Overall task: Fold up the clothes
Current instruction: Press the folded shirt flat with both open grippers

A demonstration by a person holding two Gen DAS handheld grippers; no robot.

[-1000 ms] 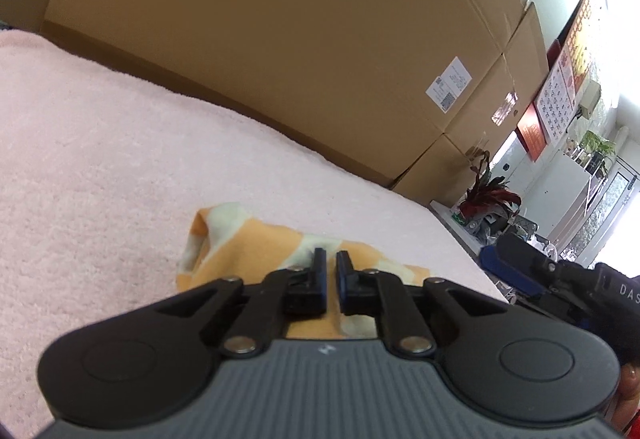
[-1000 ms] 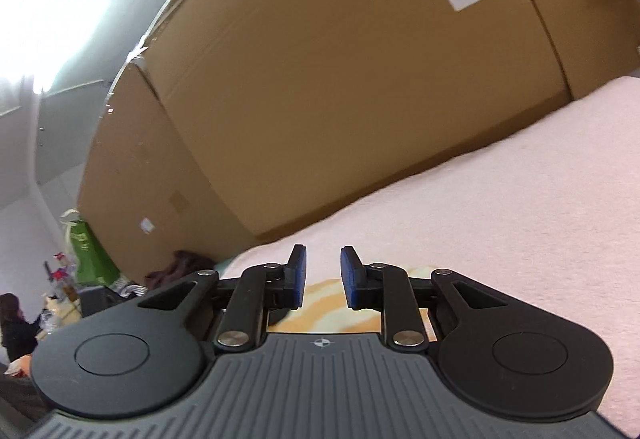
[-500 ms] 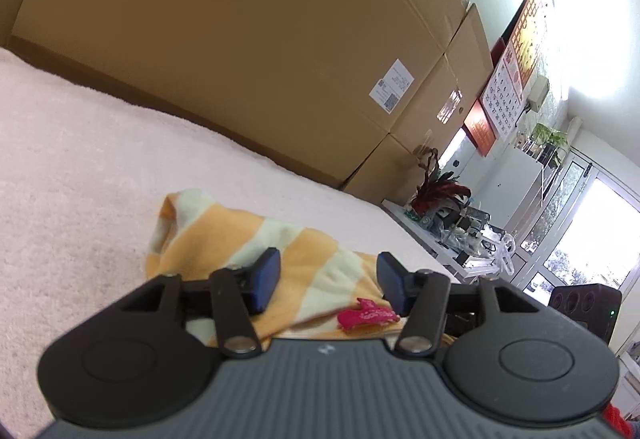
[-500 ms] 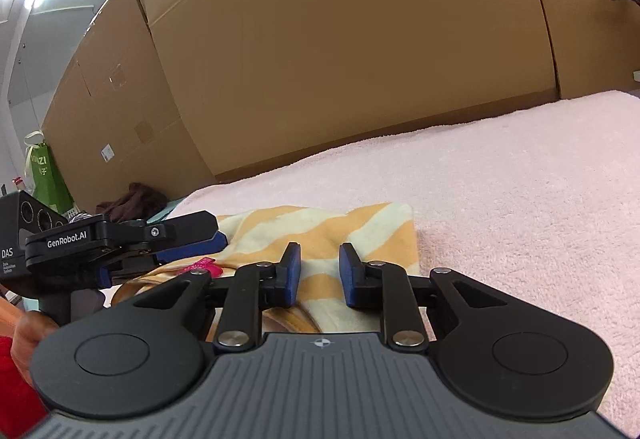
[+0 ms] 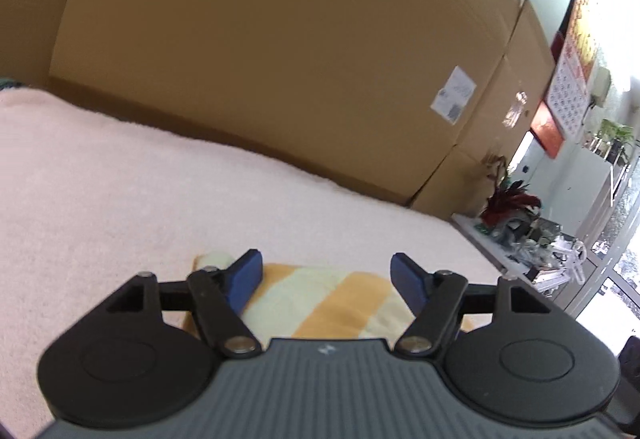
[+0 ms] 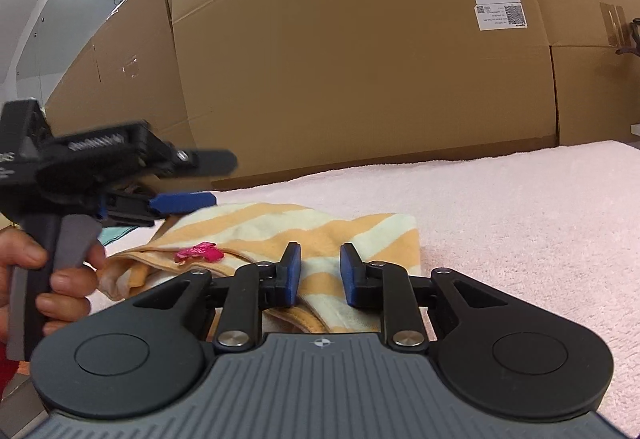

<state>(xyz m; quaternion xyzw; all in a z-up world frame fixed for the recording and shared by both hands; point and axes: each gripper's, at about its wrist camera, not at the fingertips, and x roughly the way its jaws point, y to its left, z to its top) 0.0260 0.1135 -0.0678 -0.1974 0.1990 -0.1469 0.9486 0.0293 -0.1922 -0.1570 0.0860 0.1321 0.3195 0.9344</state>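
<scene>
A folded orange-and-cream striped garment with a small pink tag lies on the pink fleece surface. It also shows in the left wrist view. My left gripper is wide open and empty, raised just above the garment's left end; it shows blurred in the right wrist view. My right gripper is partly open and empty, low over the garment's near edge, holding nothing.
Large cardboard boxes stand along the far edge of the fleece. A red-leaved plant and a cluttered shelf are off to the right. A hand holds the left gripper's handle.
My left gripper opened from shut to wide open and lifted off the garment. The right gripper drew back and lowered, its jaws slightly wider. The garment now lies flat.
</scene>
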